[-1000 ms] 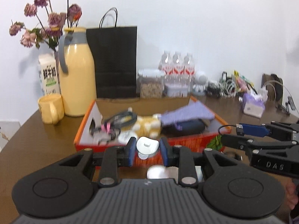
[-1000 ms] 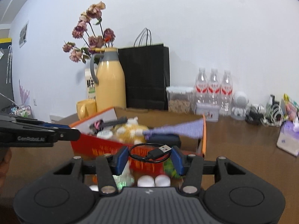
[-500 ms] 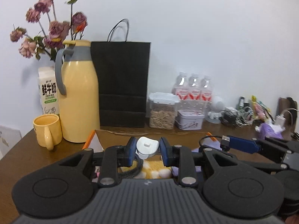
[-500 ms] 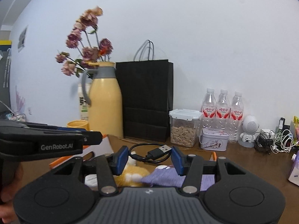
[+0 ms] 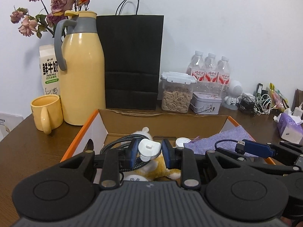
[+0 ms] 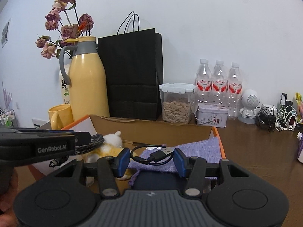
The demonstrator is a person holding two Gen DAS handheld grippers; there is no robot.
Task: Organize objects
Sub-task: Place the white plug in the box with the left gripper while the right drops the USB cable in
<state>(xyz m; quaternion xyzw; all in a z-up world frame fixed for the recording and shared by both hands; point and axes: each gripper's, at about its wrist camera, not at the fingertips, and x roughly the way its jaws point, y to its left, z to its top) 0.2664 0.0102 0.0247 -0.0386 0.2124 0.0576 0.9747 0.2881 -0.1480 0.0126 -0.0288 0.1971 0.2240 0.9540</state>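
White plastic cap (image 5: 149, 150) pinched between blue pads (image 5: 132, 152) of left gripper (image 5: 148, 154), held above open orange-edged cardboard box (image 5: 164, 120). Black USB cable (image 6: 154, 154) clamped in right gripper (image 6: 151, 160), plug end pointing up and right, loop hanging toward the left pad; also over the box. Right gripper also visible just right of the left one (image 5: 251, 148), same cable in its tips.

Below left gripper: braided cord (image 5: 117, 143) curling under the cap, yellow-and-white plush toy (image 5: 157, 170) underneath, a white bottle cap (image 5: 182, 141) just ahead and right. Below right gripper: purple cloth (image 6: 197, 148) draped over the box's right edge, dark pouch (image 6: 157, 179) under it.

Ahead-left of box: yellow mug (image 5: 46, 113), yellow thermos jug (image 5: 83, 75), milk carton (image 5: 49, 71), dried roses (image 5: 55, 1). Straight ahead: black paper bag (image 5: 131, 62). Ahead-right: clear seed container (image 5: 177, 92), tin (image 5: 206, 102), three water bottles (image 5: 208, 70), small white robot figure (image 5: 233, 92), tangle of chargers (image 5: 255, 104). Far right: tissue pack (image 5: 289, 126). All on brown table (image 5: 28, 151).
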